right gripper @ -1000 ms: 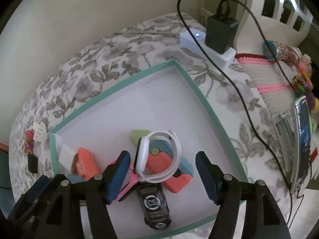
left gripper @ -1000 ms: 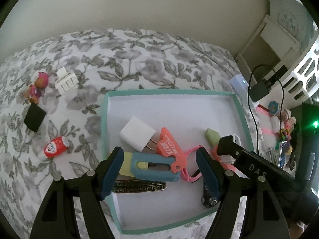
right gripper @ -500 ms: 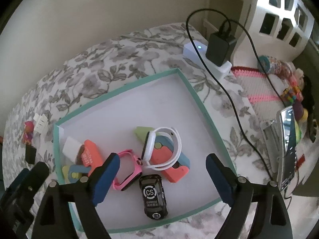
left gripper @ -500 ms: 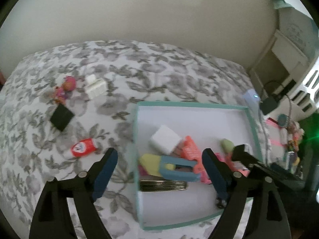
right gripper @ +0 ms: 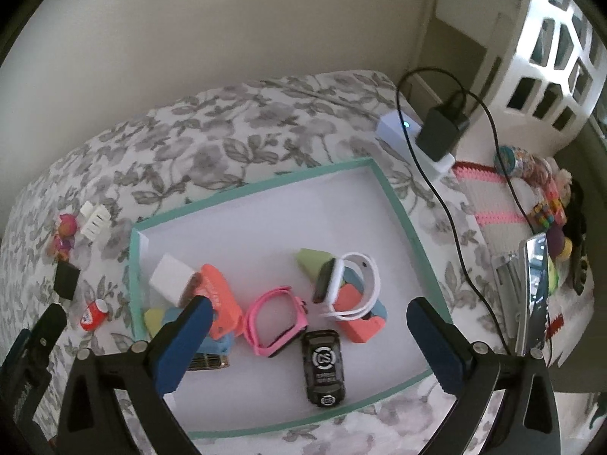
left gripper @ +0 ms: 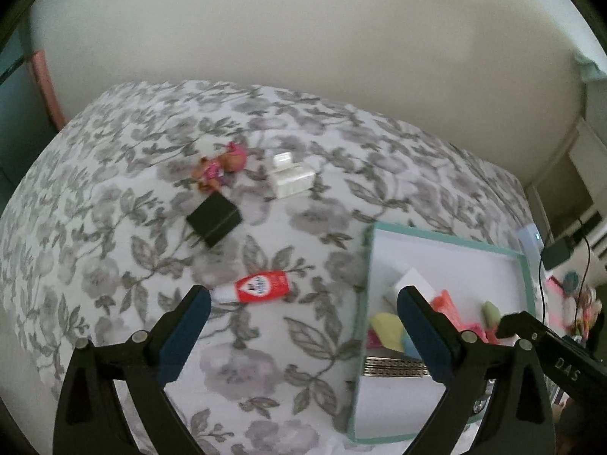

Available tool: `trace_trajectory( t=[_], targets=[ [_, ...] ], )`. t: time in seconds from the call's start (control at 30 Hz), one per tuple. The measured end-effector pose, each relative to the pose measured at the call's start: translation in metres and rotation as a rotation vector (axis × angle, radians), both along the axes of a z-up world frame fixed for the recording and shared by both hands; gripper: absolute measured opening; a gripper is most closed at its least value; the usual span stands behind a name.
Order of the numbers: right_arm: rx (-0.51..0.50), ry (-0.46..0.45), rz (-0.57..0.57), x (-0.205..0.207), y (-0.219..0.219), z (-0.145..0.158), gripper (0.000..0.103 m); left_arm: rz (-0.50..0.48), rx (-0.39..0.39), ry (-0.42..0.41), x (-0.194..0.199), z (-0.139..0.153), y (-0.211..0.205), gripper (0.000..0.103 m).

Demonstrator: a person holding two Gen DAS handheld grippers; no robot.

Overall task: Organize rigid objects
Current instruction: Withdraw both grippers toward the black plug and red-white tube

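Dim, soft indoor daylight, brightest glare on the white lattice (right gripper: 557, 57) at upper right, faint shadows, slight motion blur across the floral bedspread (left gripper: 114, 227), strong fisheye bending, dark vignetted corners, muted colours

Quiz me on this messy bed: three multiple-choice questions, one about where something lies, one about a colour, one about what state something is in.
1. Where is the small red tube?
A. inside the box
B. on the flowered bedspread, outside the box
C. on the white shelf

2. What colour is the rim of the box?
A. teal
B. orange
C. black

3. How does the right tool stand?
A. clamped on the white watch
B. clamped on the toy car
C. open, holding nothing

Answers: 1 B, it lies on the bedspread left of the box. 2 A, the edge is teal. 3 C, its jaws are wide apart above the box contents, pressing on nothing.
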State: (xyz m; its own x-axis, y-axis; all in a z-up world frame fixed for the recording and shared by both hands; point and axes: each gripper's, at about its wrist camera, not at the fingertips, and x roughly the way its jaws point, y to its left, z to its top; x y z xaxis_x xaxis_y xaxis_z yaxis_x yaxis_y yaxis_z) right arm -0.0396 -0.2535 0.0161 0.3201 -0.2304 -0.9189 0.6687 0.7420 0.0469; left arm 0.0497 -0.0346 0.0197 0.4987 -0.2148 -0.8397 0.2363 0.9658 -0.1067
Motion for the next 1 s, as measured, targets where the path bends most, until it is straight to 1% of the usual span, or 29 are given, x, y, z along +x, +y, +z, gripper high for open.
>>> trace_trajectory(
  t=[0.13, 0.2, 0.3, 0.4, 0.5, 0.6, 0.63, 0.73, 0.83, 0.9, 0.93, 1.0],
  targets=[
    [-0.019, -0.012, 0.024, 0.008, 0.012, 0.007, 0.103, 0.048, -0.019, -0.012, 0.003, 0.001, 0.019, 0.099],
    [-0.029, -0.022, 0.043, 0.011, 0.018, 0.010, 0.103, 0.065, -0.008, -0.008, 0.007, 0.000, 0.025, 0.099],
    [-0.030, -0.051, 0.058, 0.014, 0.027, 0.012, 0.103, 0.096, -0.015, -0.013, 0.012, 0.001, 0.035, 0.099],
    [-0.031, -0.084, 0.085, 0.017, 0.035, 0.012, 0.103, 0.119, 0.015, -0.029, 0.020, 0.000, 0.041, 0.099],
    [-0.042, -0.113, 0.091, 0.024, 0.041, 0.009, 0.103, 0.134, 0.042, -0.038, 0.037, -0.002, 0.043, 0.099],
    [-0.025, -0.124, 0.102, 0.041, 0.041, 0.004, 0.103, 0.150, 0.040, -0.027, 0.058, 0.000, 0.043, 0.099],
    [-0.029, -0.137, 0.107, 0.046, 0.040, 0.004, 0.103, 0.154, 0.030, -0.018, 0.063, 0.003, 0.043, 0.099],
    [-0.012, -0.141, 0.133, 0.061, 0.043, 0.007, 0.103, 0.143, -0.012, -0.031, 0.063, 0.014, 0.044, 0.099],
    [0.012, -0.211, 0.154, 0.061, 0.052, 0.022, 0.103, 0.131, -0.022, -0.057, 0.054, 0.020, 0.047, 0.099],
    [0.014, -0.258, 0.187, 0.059, 0.063, 0.029, 0.103, 0.127, -0.038, -0.026, 0.051, 0.015, 0.052, 0.099],
    [0.015, -0.264, 0.206, 0.059, 0.068, 0.030, 0.103, 0.126, -0.055, -0.013, 0.051, 0.013, 0.056, 0.099],
    [0.018, -0.270, 0.248, 0.059, 0.082, 0.031, 0.103, 0.134, -0.056, -0.007, 0.049, 0.010, 0.060, 0.099]
  ],
)
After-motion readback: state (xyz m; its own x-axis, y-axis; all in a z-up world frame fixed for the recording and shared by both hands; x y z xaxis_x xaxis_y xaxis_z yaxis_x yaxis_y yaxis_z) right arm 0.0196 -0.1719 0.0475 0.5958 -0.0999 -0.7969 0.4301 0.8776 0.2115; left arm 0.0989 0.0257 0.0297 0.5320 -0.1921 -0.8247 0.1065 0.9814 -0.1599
